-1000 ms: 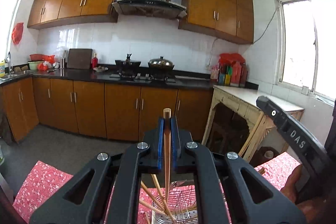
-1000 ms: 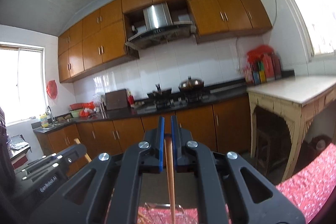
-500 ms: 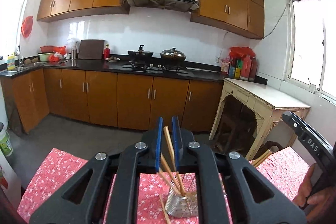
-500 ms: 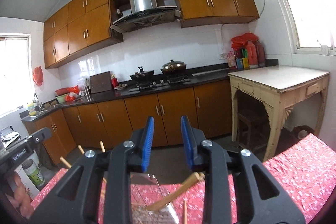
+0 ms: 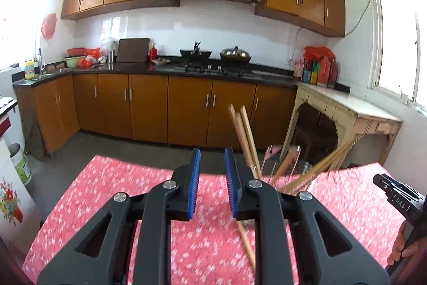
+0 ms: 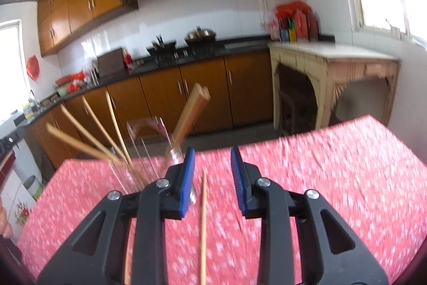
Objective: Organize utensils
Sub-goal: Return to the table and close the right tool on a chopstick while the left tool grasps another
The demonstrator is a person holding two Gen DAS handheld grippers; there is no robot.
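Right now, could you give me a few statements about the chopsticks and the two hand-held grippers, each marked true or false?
1. The left hand-held gripper clamps a chopstick. False: its jaws are opening, nothing between them.
2. Several chopsticks stand in the holder. True.
3. The tablecloth is plain blue. False: it is red with a small white pattern.
4. A loose chopstick lies on the tablecloth ahead of the right hand-held gripper. True.
5. The right hand-held gripper is open and holds nothing. True.
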